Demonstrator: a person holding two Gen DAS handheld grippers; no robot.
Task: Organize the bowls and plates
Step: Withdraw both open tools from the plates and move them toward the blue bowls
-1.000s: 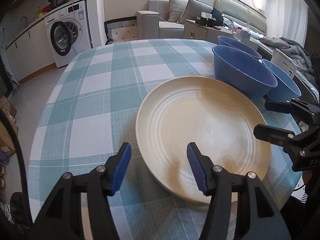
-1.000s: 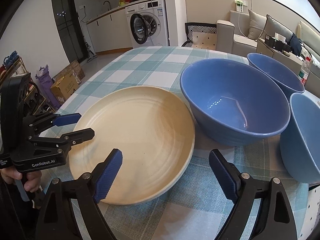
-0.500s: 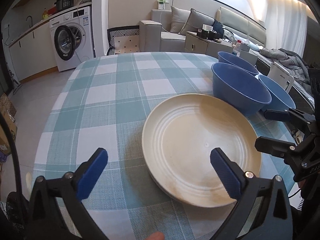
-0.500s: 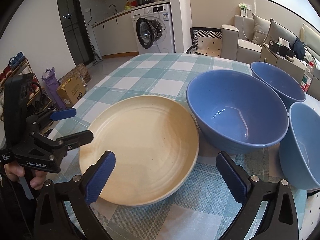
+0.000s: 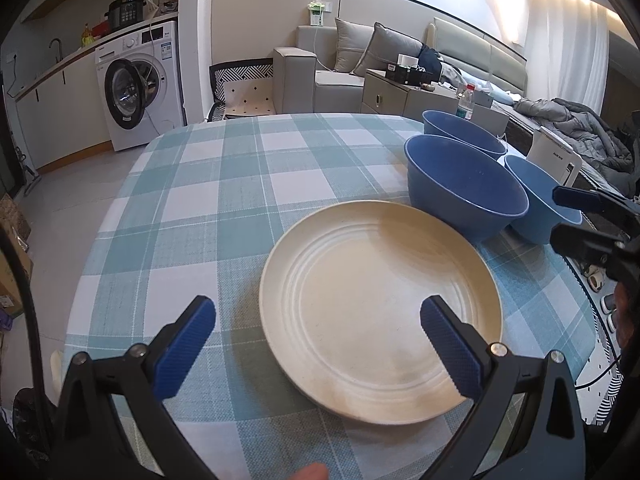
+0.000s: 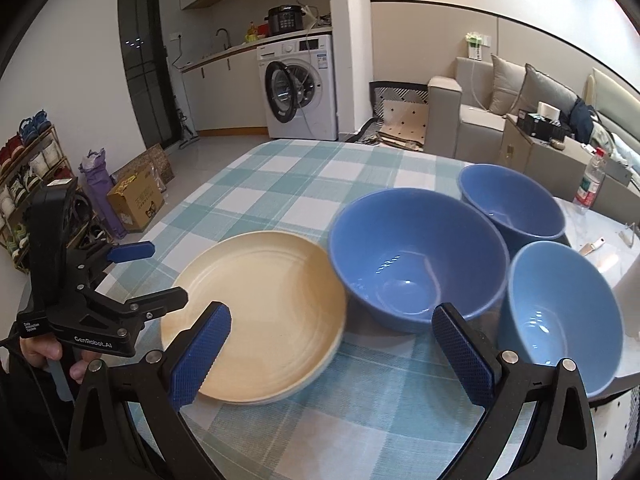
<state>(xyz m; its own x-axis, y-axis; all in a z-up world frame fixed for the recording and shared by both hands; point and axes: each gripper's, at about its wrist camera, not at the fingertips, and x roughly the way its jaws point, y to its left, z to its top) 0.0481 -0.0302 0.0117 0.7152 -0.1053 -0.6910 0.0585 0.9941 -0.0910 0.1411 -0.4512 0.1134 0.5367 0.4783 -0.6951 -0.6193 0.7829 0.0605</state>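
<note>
A cream plate [image 5: 380,308] lies flat on the checked tablecloth [image 5: 240,184]; it also shows in the right wrist view [image 6: 260,316]. Three blue bowls stand to its right: a large one [image 6: 416,256] touching the plate's rim, one behind [image 6: 512,204] and a lighter one [image 6: 560,320] at the table's right edge. My left gripper [image 5: 320,348] is open and empty, hovering over the plate's near left part. My right gripper [image 6: 332,352] is open and empty, above the cloth in front of the plate and the large bowl.
The table's right edge runs close beside the lighter bowl. A white box [image 5: 554,158] stands just past the bowls. A washing machine [image 5: 138,84], a sofa [image 5: 340,68] and a shoe rack [image 6: 28,168] stand beyond the table.
My left gripper opened wide from a narrower gap and drew back and up from the plate. My right gripper also pulled back and up; the plate and bowls stayed put.
</note>
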